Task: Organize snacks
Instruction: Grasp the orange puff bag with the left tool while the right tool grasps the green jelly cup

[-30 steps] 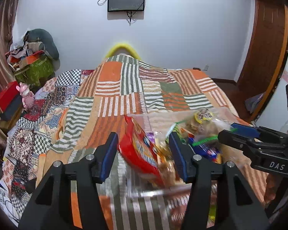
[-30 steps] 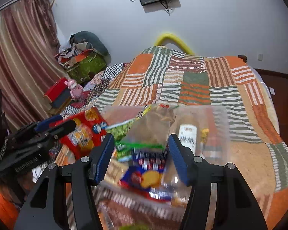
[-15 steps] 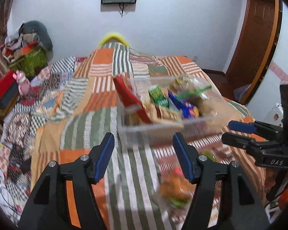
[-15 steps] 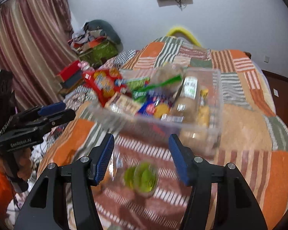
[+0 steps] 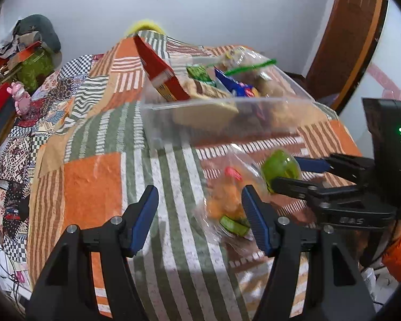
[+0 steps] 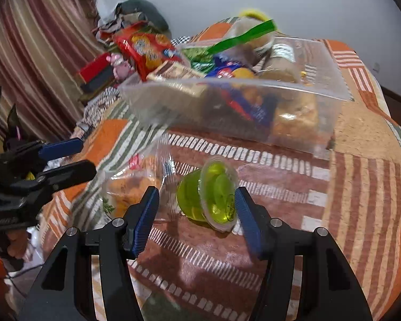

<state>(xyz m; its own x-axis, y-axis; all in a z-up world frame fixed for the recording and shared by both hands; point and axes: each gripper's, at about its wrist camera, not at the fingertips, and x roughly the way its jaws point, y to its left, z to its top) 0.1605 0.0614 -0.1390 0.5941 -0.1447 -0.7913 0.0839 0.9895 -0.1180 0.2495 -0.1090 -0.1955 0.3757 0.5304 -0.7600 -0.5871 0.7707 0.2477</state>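
A clear plastic bin point(image 5: 227, 117) point(image 6: 235, 112) full of snack packets sits on the patchwork bedspread. A green jelly cup point(image 6: 209, 196) point(image 5: 279, 167) lies on its side in front of the bin. A clear bag of orange snacks point(image 5: 227, 200) point(image 6: 135, 184) lies beside the cup. My right gripper point(image 6: 195, 211) is open, low over the bed, with the jelly cup between its fingers. My left gripper point(image 5: 200, 211) is open and empty, with the snack bag by its right finger.
The bed point(image 5: 93, 182) fills both views. Red boxes and a pink toy point(image 5: 18, 97) lie at the bed's left side, with a pile of clothes and bags point(image 5: 32, 42) behind. A wooden door point(image 5: 347, 34) stands at the right.
Both grippers have pulled back from the bin and dropped lower. The jelly cup and the snack bag now sit at the fingers. Both grippers stay open.
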